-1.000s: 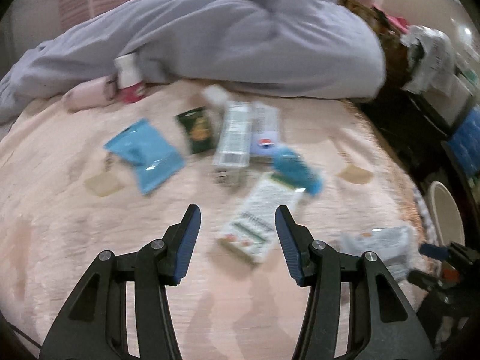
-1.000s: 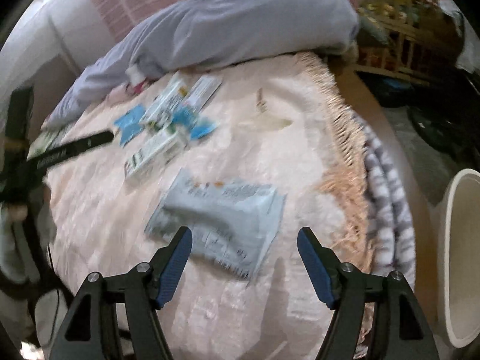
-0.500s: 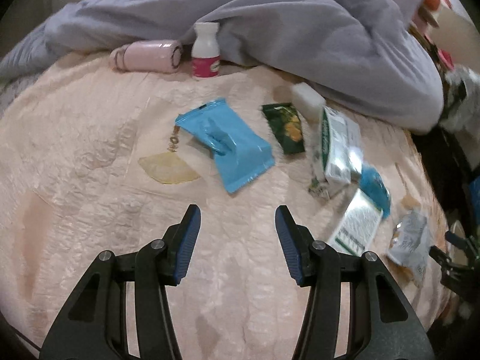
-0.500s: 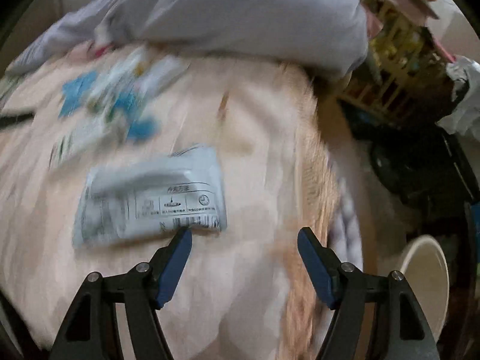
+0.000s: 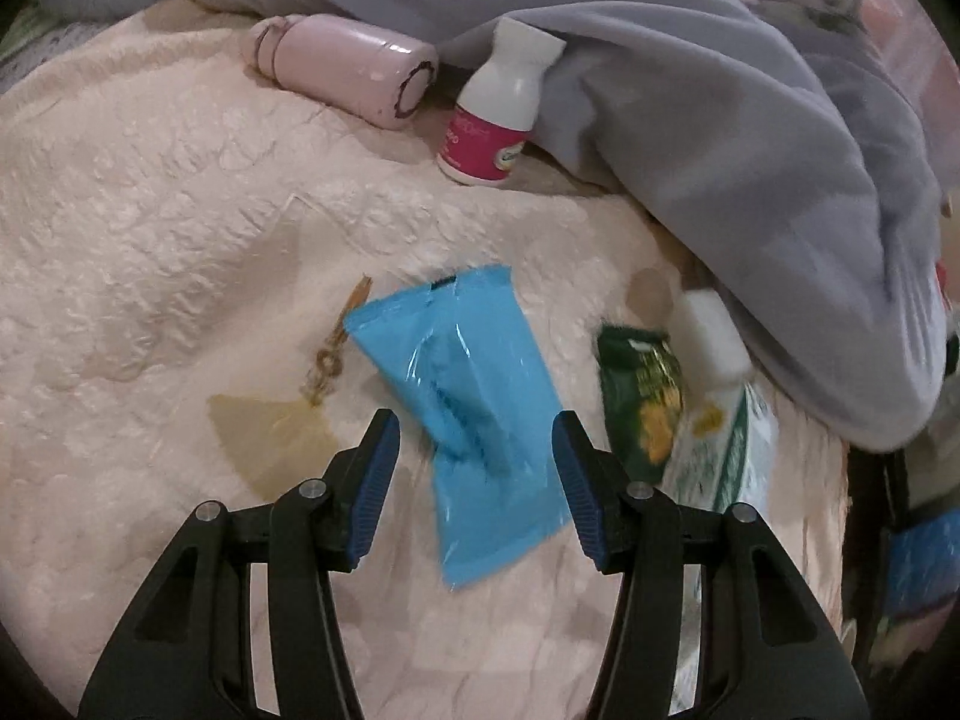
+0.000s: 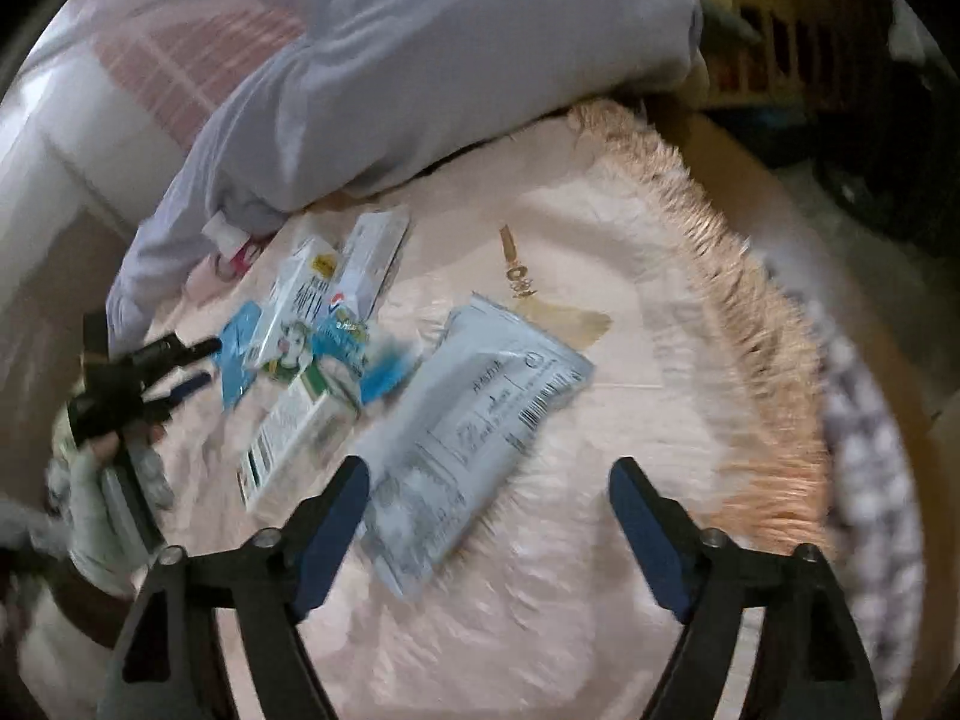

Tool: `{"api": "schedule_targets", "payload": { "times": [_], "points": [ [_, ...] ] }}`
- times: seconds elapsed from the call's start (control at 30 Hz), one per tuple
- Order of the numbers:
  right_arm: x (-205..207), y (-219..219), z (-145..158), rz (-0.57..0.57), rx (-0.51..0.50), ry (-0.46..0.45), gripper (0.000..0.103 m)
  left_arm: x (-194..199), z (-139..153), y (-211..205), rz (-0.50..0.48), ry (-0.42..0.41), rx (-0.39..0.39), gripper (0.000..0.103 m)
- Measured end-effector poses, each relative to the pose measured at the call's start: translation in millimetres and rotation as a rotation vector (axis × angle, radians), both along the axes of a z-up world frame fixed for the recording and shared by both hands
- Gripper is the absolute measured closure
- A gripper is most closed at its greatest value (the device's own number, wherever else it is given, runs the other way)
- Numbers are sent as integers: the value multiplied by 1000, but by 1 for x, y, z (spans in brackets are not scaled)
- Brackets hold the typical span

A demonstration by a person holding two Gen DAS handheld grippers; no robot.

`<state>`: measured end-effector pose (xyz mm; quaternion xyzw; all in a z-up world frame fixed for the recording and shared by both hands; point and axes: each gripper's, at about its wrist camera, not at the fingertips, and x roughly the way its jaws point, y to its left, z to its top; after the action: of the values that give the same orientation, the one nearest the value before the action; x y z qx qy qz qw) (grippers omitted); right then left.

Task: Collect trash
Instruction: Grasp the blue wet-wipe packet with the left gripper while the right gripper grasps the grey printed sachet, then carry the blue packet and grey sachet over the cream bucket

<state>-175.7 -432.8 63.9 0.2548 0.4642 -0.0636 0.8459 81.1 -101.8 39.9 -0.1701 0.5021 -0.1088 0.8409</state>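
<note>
Two grippers hang over a pink quilted bedspread [image 5: 150, 252] strewn with litter. Left gripper [image 5: 474, 462]: its blue-padded fingers [image 5: 375, 480] stand apart, released, framing the near end of a blue packet [image 5: 462, 396] that lies flat on the bedspread; the pads do not press on it. Just right of the packet lies a dark green snack bag [image 5: 645, 402], then a white-and-green carton [image 5: 720, 450] and a small white block [image 5: 711, 336]. Farther back, a pink flask [image 5: 348, 69] lies on its side beside a white bottle [image 5: 498, 114] with a pink label, both against a grey blanket [image 5: 720, 120].

Right gripper [image 6: 480, 510]: its fingers [image 6: 330, 528] have just been opening and now stand wide, nothing gripped. A grey printed pouch [image 6: 468, 426] lies flat, its near corner just beside the left-hand finger, not squarely between the two. Beyond it sit cartons [image 6: 300, 312] and blue wrappers, blurred. At the left edge, a gloved hand [image 6: 90, 480] holds the other gripper. Orange fringe [image 6: 762, 360] trims the bedspread's edge at right.
</note>
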Motion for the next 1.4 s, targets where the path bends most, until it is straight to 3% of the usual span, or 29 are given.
{"api": "schedule_targets", "payload": {
  "times": [0.13, 0.27, 0.37, 0.4, 0.47, 0.57, 0.6, 0.77, 0.97, 1.4],
  "points": [
    [28, 12, -10, -11, 19, 8, 21, 11, -7, -10, 6, -1, 6, 45],
    [45, 22, -12, -15, -63, 42, 20, 19, -21, -23, -14, 39, 15, 44],
    [53, 35, -14, 24, -148, 47, 22, 19, -22, -23, -12, 18, 11, 45],
    [52, 38, -14, 39, -173, 41, 28, 18, -22, -21, -19, 22, 2, 51],
    [48, 41, -13, 72, -184, 10, 34, 12, -21, -14, -34, 35, -24, 53],
    [41, 41, -6, 100, -173, -15, 57, -4, -11, -1, -61, 35, -55, 57],
    [37, 41, -1, 110, -167, -29, 59, -11, -4, 3, -70, 25, -54, 57],
    [17, 39, 23, 130, -159, -72, 59, -49, 34, 2, -138, -20, -51, 57],
    [-17, 30, 47, 121, -160, -86, 58, -108, 76, -27, -263, -99, -26, 57],
    [-105, -38, 72, -32, -214, -72, 57, -201, 112, -150, -540, -226, 56, 57]
  ]
}}
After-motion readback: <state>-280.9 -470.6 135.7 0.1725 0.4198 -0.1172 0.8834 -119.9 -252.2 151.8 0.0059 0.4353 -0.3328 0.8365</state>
